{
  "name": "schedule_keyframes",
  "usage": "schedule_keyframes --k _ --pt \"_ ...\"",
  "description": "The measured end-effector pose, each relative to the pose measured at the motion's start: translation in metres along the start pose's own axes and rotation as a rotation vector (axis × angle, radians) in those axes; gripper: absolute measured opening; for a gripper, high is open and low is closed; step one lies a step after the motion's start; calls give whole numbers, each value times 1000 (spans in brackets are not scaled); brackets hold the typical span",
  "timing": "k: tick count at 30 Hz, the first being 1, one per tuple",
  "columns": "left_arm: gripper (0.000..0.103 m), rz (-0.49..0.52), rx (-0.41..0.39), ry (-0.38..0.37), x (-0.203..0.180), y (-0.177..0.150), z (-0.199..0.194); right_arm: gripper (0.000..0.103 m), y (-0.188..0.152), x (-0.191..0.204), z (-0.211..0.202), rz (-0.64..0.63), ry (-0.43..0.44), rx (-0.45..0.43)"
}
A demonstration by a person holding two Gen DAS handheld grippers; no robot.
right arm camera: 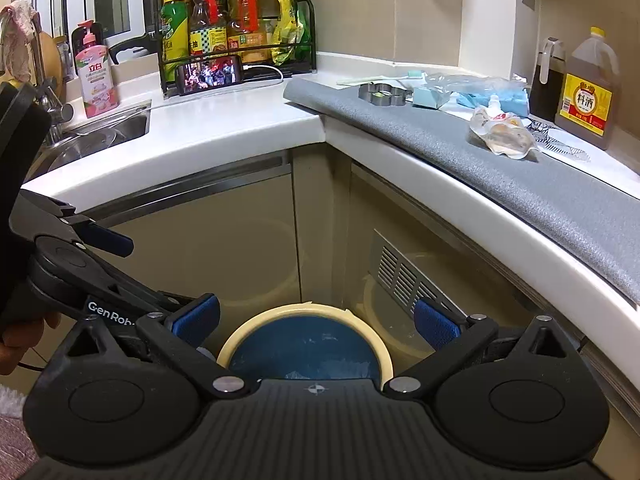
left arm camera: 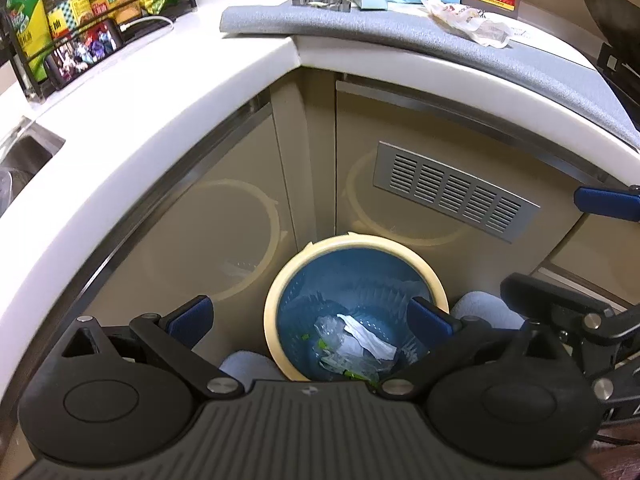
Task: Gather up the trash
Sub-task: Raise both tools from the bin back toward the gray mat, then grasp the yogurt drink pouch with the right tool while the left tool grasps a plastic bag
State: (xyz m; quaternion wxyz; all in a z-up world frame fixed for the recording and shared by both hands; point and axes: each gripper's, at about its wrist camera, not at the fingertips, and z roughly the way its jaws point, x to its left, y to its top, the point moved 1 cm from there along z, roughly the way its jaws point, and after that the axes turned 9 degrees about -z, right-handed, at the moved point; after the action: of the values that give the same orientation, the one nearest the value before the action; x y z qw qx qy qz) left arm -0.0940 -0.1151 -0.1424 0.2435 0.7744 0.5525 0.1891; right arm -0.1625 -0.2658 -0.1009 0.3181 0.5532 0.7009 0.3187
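A round trash bin (left arm camera: 280, 280) with a cream rim and blue liner stands on the floor in the cabinet corner. Crumpled clear plastic and white paper (left arm camera: 356, 340) lie inside it. My left gripper (left arm camera: 310, 322) is open and empty, right above the bin. My right gripper (right arm camera: 316, 322) is open and empty, above the bin's near side (right arm camera: 240, 340). A crumpled clear wrapper (right arm camera: 502, 134) lies on the grey mat (right arm camera: 520, 184) on the counter; it also shows in the left wrist view (left arm camera: 468, 20). Blue bags and packets (right arm camera: 472, 94) lie behind it.
White L-shaped counter (right arm camera: 240, 120) with a sink (right arm camera: 100, 132) at left, a pink soap bottle (right arm camera: 96, 72), a black rack of bottles (right arm camera: 236, 32), a phone (right arm camera: 210, 76), a metal cutter (right arm camera: 382, 94) and a cooking wine jug (right arm camera: 588, 92). Cabinet doors with a vent grille (left arm camera: 456, 190) stand behind the bin.
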Motion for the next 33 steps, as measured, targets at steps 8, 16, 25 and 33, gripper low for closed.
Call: schedule_keyframes --k 8,16,25,33 --pt "103 14 -60 14 0 23 -4 103 11 -14 -1 33 -26 -42" --pt "103 7 -156 12 -5 70 -14 103 45 -54 -8 60 -112 -161" --pt "103 -26 -236 29 -10 133 -12 103 81 -139 18 249 -224 -189" --pt "103 -68 -226 39 -6 164 4 103 103 -188 79 294 -285 -127"
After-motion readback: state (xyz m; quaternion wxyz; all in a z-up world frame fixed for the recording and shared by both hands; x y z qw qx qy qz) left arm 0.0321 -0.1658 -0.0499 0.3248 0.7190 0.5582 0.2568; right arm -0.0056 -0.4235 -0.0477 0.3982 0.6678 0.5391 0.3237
